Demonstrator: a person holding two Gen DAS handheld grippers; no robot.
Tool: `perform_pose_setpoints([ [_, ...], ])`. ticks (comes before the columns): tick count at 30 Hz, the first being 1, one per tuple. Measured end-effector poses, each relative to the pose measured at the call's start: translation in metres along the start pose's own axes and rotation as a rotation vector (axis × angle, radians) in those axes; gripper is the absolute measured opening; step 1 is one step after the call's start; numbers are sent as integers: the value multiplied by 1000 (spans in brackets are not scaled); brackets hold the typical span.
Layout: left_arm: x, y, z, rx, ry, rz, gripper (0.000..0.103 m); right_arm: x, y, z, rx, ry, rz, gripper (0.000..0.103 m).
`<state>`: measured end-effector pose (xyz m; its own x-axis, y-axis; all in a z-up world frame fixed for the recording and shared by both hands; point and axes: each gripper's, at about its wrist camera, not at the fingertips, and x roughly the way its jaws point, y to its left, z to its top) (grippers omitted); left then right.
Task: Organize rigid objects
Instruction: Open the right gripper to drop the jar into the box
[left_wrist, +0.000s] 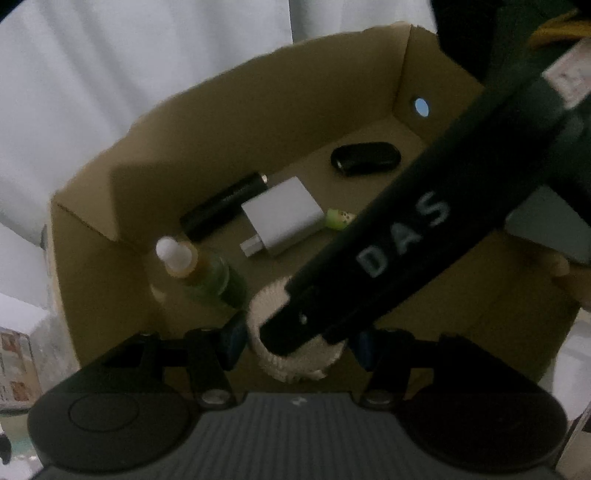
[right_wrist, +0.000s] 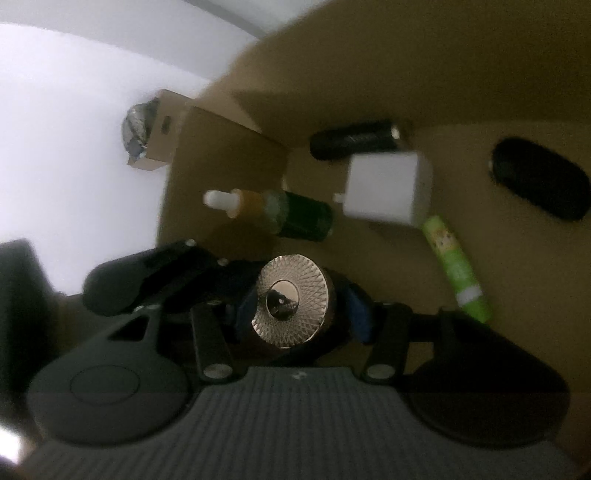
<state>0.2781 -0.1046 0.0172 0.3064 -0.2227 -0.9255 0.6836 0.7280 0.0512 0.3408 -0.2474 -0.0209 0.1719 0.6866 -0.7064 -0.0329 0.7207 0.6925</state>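
White cloth drapes behind an open brown cardboard box (left_wrist: 229, 122). Over its floor, the left gripper (left_wrist: 295, 345) has its blue pads set against a pale ribbed round object (left_wrist: 266, 354), and the right gripper (right_wrist: 295, 306) clasps a round dark piece with a patterned silver face (right_wrist: 291, 295). Beyond lie a green dropper bottle (right_wrist: 299, 218), white charger block (left_wrist: 284, 214), black cylinder (left_wrist: 225, 206), black oval case (left_wrist: 365, 157) and light green tube (right_wrist: 456, 269).

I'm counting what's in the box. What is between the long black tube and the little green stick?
The white charger lies between the black tube and the green stick, plain in the right wrist view.
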Motion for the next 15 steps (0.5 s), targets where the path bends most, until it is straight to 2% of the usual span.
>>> perform_pose_setpoints([
  [2, -5, -3, 0, 4, -10, -4, 66, 2, 0, -1, 2, 4, 21, 54],
  [8, -26, -2, -6, -13, -49, 17, 73, -3, 7, -7, -18, -29, -4, 57],
  [12, -62, 7, -12, -49, -138, 9, 78, -29, 15, -13, -39, -106, -1, 59],
  [15, -103, 2, -32, -79, -232, 7, 82, -60, 34, -26, -92, -198, 2, 61],
])
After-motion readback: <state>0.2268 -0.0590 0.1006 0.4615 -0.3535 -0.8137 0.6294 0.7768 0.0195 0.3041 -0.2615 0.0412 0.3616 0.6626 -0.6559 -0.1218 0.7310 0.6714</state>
